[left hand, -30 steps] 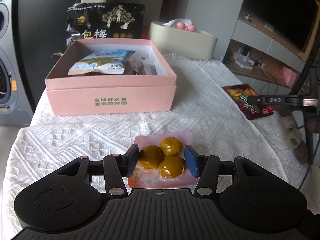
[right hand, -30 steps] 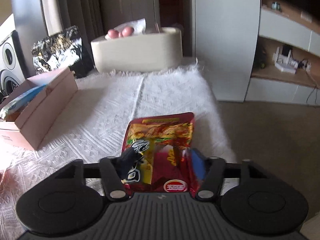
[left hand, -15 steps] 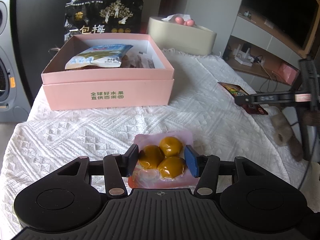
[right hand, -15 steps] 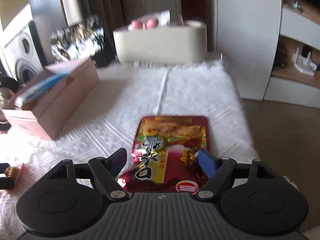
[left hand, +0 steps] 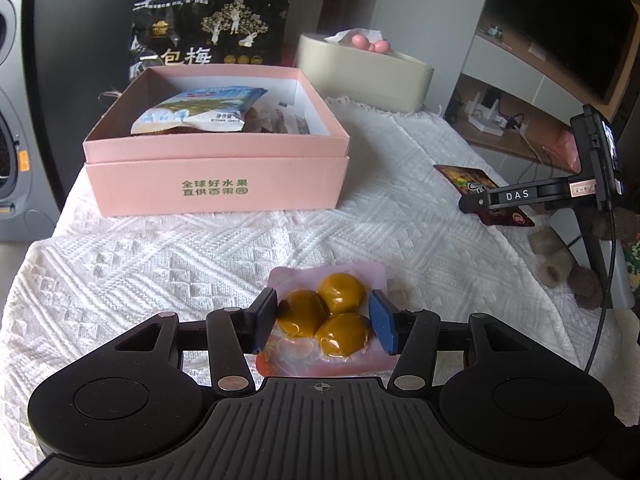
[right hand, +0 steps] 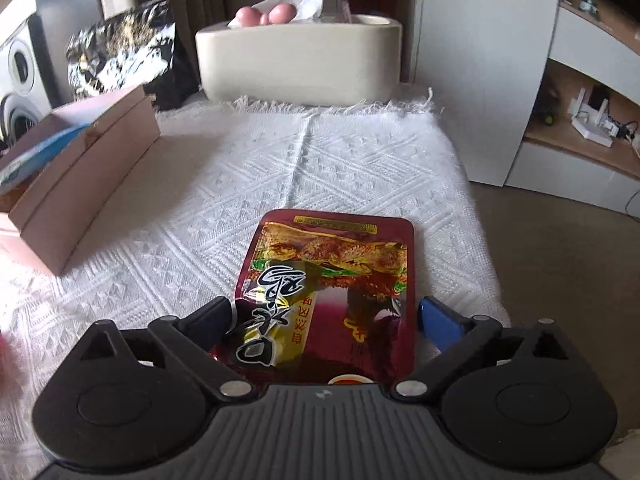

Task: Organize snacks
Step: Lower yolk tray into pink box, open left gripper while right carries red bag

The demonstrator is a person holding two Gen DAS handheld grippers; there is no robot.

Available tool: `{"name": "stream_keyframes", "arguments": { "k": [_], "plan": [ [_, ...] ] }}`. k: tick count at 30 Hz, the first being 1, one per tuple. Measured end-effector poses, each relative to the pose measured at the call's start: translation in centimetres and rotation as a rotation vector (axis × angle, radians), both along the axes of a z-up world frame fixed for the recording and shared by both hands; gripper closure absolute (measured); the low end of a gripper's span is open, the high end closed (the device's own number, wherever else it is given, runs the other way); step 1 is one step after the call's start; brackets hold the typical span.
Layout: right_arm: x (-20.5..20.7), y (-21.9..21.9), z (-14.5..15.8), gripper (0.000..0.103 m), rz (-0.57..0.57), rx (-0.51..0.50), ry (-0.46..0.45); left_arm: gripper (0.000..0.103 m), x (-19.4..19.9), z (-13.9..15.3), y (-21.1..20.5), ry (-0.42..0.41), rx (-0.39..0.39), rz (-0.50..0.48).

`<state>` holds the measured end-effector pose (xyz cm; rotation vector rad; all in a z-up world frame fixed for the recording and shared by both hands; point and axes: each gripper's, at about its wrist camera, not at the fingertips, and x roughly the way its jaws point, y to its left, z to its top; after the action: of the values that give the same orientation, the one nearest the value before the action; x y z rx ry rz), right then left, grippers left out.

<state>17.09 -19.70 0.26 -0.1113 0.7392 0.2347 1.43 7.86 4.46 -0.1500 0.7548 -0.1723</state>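
- Left gripper (left hand: 324,322) clamps the pink egg-yolk pack (left hand: 326,320) near the table's front edge.
- Pink box (left hand: 216,184) sits beyond, black bag (left hand: 208,36) behind it.
- Right gripper (right hand: 324,320) is opening, pads clear of the red snack packet (right hand: 332,280) at the right edge.

White cloth (left hand: 224,248) bears pink box (left hand: 216,184), packets.

Home living area; washing machine (left hand: 16,128); TV (left hand: 560,20); tissue box (right hand: 298,62)

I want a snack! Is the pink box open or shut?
Open. The pink cardboard box has no lid on top, and a blue-and-white snack bag shows inside.
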Motion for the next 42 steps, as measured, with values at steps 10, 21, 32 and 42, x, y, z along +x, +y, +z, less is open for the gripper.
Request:
{"name": "stream_keyframes", "arguments": {
  "k": [10,21,32,42],
  "plan": [
    [-1.7,0.1,1.9,0.029,0.027,0.001,-0.079,0.047,-0.1,0.1,0.1,0.0,-0.01,0.002],
    [-10.8,2.9,6.2,0.03,0.308,0.042,-0.173,0.047,-1.6,0.9,0.0,0.009,-0.003,-0.025],
    [-14.9,8.5,6.0,0.03,0.515,0.057,-0.148,0.047,2.7,8.5,6.0,-0.225,-0.029,0.126],
    [-14.6,10.1,5.6,0.029,0.516,0.035,-0.155,0.045,16.7,4.6,6.1,-0.074,0.206,0.23]
  ]
}}
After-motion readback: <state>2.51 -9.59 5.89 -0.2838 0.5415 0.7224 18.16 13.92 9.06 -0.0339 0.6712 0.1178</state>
